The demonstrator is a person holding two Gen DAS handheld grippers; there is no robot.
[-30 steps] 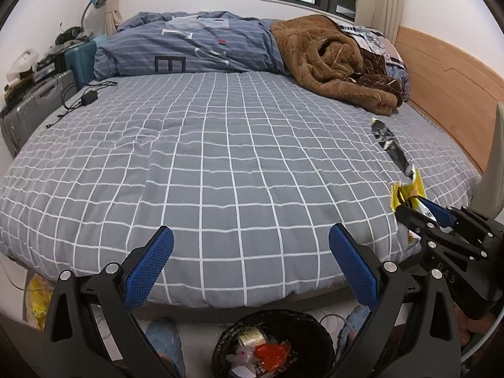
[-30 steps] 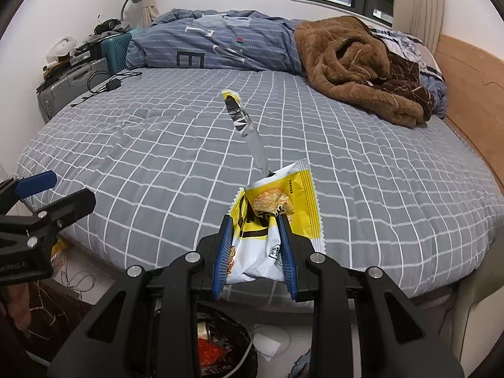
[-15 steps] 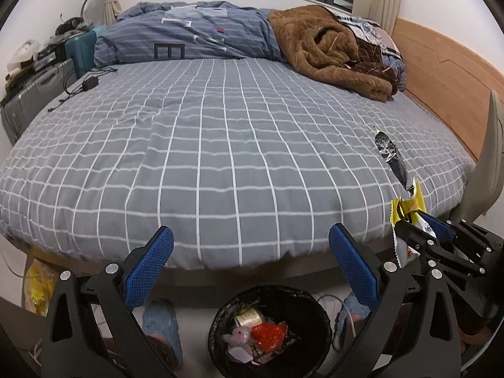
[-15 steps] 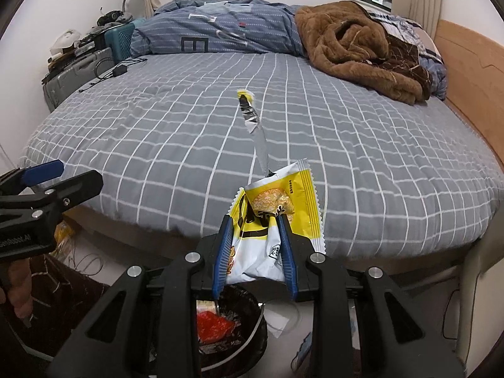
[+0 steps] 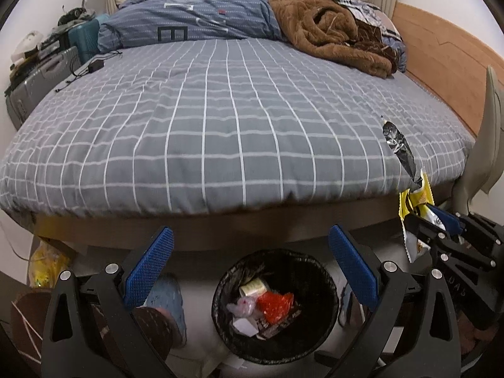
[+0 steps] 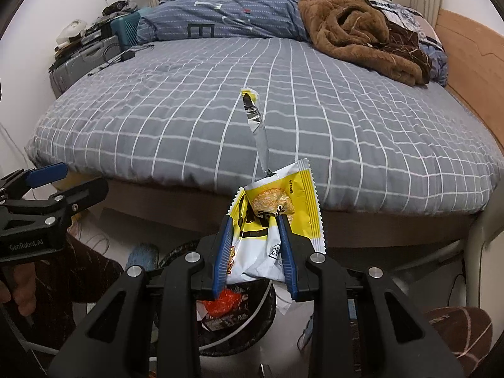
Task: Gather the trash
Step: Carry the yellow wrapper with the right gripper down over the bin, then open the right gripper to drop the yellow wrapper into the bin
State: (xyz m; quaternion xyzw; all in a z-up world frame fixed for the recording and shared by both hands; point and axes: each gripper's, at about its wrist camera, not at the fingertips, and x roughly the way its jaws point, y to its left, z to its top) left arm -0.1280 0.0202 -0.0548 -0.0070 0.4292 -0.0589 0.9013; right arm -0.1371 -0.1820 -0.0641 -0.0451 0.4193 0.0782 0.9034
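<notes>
We logged right gripper [image 6: 255, 245] clenched on snack wrapper [image 6: 277, 208], pinched between blue ribbed pads, crinkled yellow-white foil, torn silver strip [image 6: 256, 126] sticking up beyond fingertips. Wrapper hung above black round trash bin [image 6: 252, 324], glossy liner, red scrap inside. We noted left gripper [image 5: 249, 264] released, jaws wide, nothing between, bin [image 5: 327, 286] below. Farther: bed [image 5: 220, 110], grey checked quilt; brown fuzzy blanket [image 5: 330, 31] rumpled at far side.

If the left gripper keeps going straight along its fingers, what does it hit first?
Probably the near edge of the bed. The open left gripper points at the bed's edge, with the black bin lower down, under that line. Depth is unclear.
</notes>
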